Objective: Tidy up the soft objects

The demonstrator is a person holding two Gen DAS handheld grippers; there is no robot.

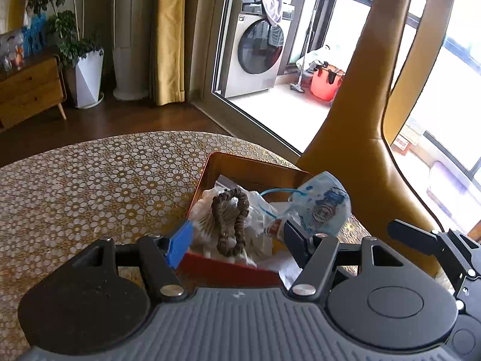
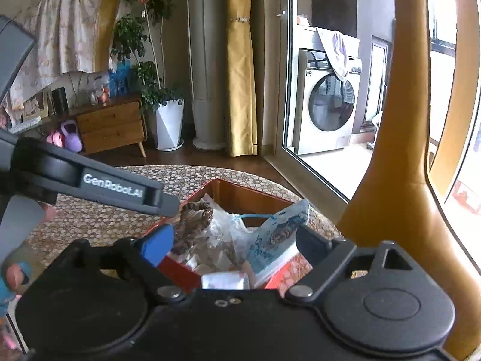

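Floral-patterned table (image 1: pixel 90 186) bears red tin box (image 1: pixel 255 167) | box holds white plastic bag (image 1: pixel 258 207), blue-printed face mask (image 1: pixel 324 201), brown scrunchie (image 1: pixel 230 219) atop bag | left gripper (image 1: pixel 237 240) jaws released, nothing grasped | right gripper (image 2: pixel 234 243) jaws released, nothing grasped

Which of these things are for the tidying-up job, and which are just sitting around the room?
For the job:
- red box
- brown scrunchie
- blue face mask
- white crinkly plastic bag
- left tongs and right tongs, both open

Just sitting around:
- washing machine
- potted plant
- wooden drawers
- yellow curtain
- red tub
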